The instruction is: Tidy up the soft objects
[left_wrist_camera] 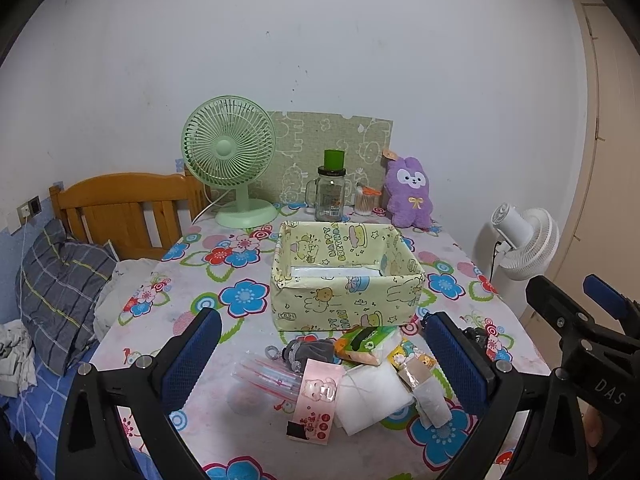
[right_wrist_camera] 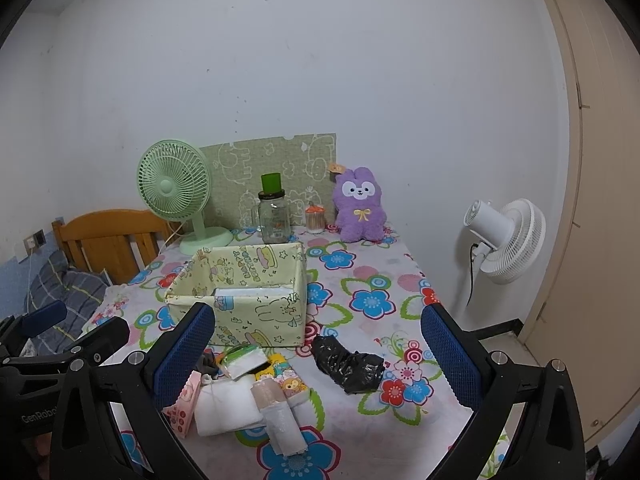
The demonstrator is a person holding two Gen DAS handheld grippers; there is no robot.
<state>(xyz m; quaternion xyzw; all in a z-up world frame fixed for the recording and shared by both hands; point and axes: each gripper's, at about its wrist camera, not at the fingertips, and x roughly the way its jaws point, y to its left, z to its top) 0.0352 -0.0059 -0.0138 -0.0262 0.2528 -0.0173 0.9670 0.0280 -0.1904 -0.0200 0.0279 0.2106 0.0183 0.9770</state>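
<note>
A yellow cartoon-print fabric box (left_wrist_camera: 344, 300) (right_wrist_camera: 256, 312) stands open mid-table with a white pack inside. In front of it lies a pile of soft items: a white folded cloth (left_wrist_camera: 372, 396) (right_wrist_camera: 226, 406), a green tissue pack (left_wrist_camera: 366, 342) (right_wrist_camera: 242, 360), a grey pouch (left_wrist_camera: 310, 354), a pink packet (left_wrist_camera: 316, 400) (right_wrist_camera: 184, 404), a rolled paper pack (left_wrist_camera: 426, 390) (right_wrist_camera: 280, 416) and a black plastic bag (right_wrist_camera: 348, 362). A purple plush rabbit (left_wrist_camera: 408, 192) (right_wrist_camera: 360, 204) sits at the back. My left gripper (left_wrist_camera: 320, 360) and right gripper (right_wrist_camera: 320, 360) hover open and empty above the pile.
A green desk fan (left_wrist_camera: 230, 160) (right_wrist_camera: 176, 192), a glass jar with green lid (left_wrist_camera: 332, 192) (right_wrist_camera: 274, 212) and a cotton-swab tub (left_wrist_camera: 366, 200) stand at the table's back. A white fan (right_wrist_camera: 508, 240) stands right. A bed with a pillow (left_wrist_camera: 60, 280) lies left.
</note>
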